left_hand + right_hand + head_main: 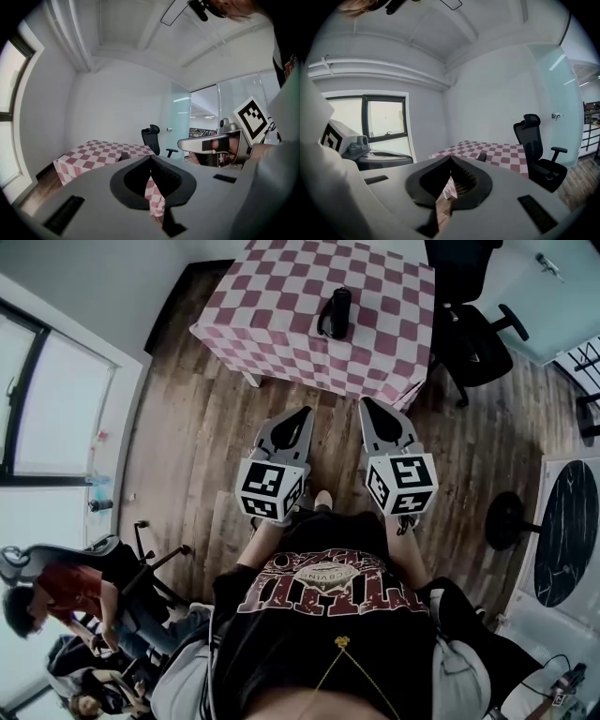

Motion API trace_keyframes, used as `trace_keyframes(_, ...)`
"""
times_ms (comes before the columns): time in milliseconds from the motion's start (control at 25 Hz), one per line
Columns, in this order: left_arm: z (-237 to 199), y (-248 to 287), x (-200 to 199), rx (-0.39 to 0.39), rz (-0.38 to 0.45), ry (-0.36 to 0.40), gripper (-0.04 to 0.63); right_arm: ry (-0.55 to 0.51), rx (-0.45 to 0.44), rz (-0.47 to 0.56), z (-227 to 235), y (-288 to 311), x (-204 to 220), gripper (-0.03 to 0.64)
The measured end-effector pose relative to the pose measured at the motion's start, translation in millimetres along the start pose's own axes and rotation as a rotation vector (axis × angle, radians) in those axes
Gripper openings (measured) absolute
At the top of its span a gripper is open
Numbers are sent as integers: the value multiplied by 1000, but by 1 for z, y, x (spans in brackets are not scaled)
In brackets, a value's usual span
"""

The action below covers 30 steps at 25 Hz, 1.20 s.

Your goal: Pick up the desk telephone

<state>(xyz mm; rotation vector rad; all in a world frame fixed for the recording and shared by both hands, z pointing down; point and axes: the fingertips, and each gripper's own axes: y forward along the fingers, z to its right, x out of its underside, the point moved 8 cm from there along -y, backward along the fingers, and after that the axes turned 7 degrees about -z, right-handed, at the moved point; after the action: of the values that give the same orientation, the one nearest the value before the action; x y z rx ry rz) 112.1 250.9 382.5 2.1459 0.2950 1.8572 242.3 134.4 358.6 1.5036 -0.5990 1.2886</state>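
The desk telephone (pixel 336 313) is a small black unit standing on a table with a red-and-white checked cloth (pixel 281 324), far ahead of me. It appears as a dark lump on the cloth in the left gripper view (pixel 124 155) and in the right gripper view (pixel 482 157). My left gripper (pixel 304 413) and right gripper (pixel 367 404) are held side by side over the wooden floor, well short of the table's near edge. Both point at the table. In each gripper view the jaws meet at their tips, left gripper (pixel 151 158) and right gripper (pixel 451 158), with nothing between them.
A black office chair (pixel 469 334) stands at the table's right corner. A round dark marble table (pixel 567 531) and a black stool base (pixel 506 519) are at the right. People sit on chairs (pixel 66 592) at the lower left, by the window.
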Motion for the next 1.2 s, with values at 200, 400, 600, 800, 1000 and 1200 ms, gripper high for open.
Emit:
trace_keyframes(200, -29, 25, -15, 25, -4, 31, 9, 2, 38, -4, 7, 31, -14, 18)
trace_keyframes(400, -60, 51, -29, 78, -16, 43, 9, 19, 79, -5, 13, 61, -28, 18)
trace_keyframes(600, -90, 73, -40, 118, -25, 78, 9, 23, 117, -8, 15, 93, -37, 18)
trace_keyframes(800, -118, 86, -47, 154, -33, 93, 9, 37, 149, -10, 13, 119, -46, 18)
trace_keyframes(1000, -139, 86, -51, 172, -45, 98, 9, 50, 188, -14, 7, 135, -51, 18)
trace_keyframes(1200, -152, 92, -50, 192, -60, 93, 9, 70, 229, -28, 9, 141, -48, 18)
